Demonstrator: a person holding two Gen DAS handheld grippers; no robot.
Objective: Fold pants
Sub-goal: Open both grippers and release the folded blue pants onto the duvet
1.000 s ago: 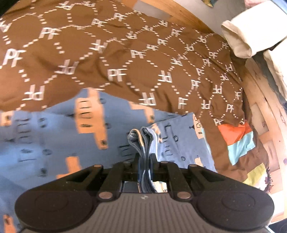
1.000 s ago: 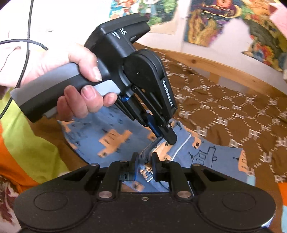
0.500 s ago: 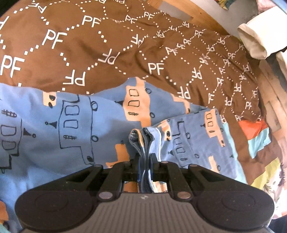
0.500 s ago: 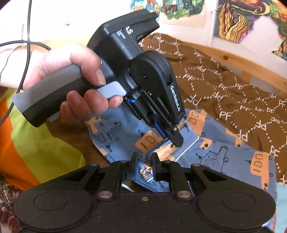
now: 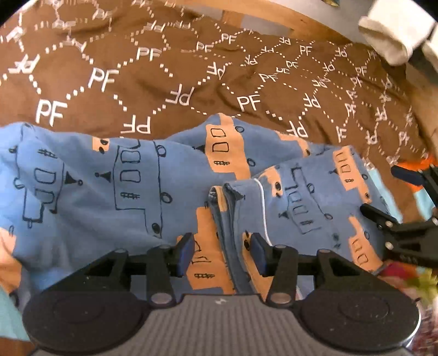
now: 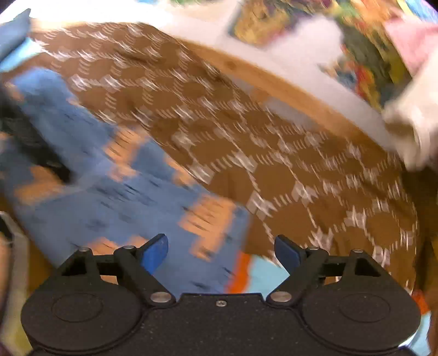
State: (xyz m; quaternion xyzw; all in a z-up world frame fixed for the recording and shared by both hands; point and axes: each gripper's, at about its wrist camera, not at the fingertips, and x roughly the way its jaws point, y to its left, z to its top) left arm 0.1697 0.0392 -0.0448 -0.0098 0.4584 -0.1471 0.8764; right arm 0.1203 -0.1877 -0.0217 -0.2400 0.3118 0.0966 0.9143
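The pants are blue with orange bus prints and lie folded over on the brown bedspread. My left gripper is open just above them, its jaws on either side of the bunched hem edge, not touching it. My right gripper is open and empty over the pants' right end; this view is motion-blurred. The right gripper's open fingers show at the right edge of the left wrist view.
A wooden bed frame runs along the far side. A rolled white cloth sits at the far right. A striped orange and light-blue cover lies under the pants' right end. Colourful posters hang on the wall.
Both grippers have opened and let go of the pants' hem. The pants have settled on the bed. My right gripper has swung away to the right, off the left gripper.
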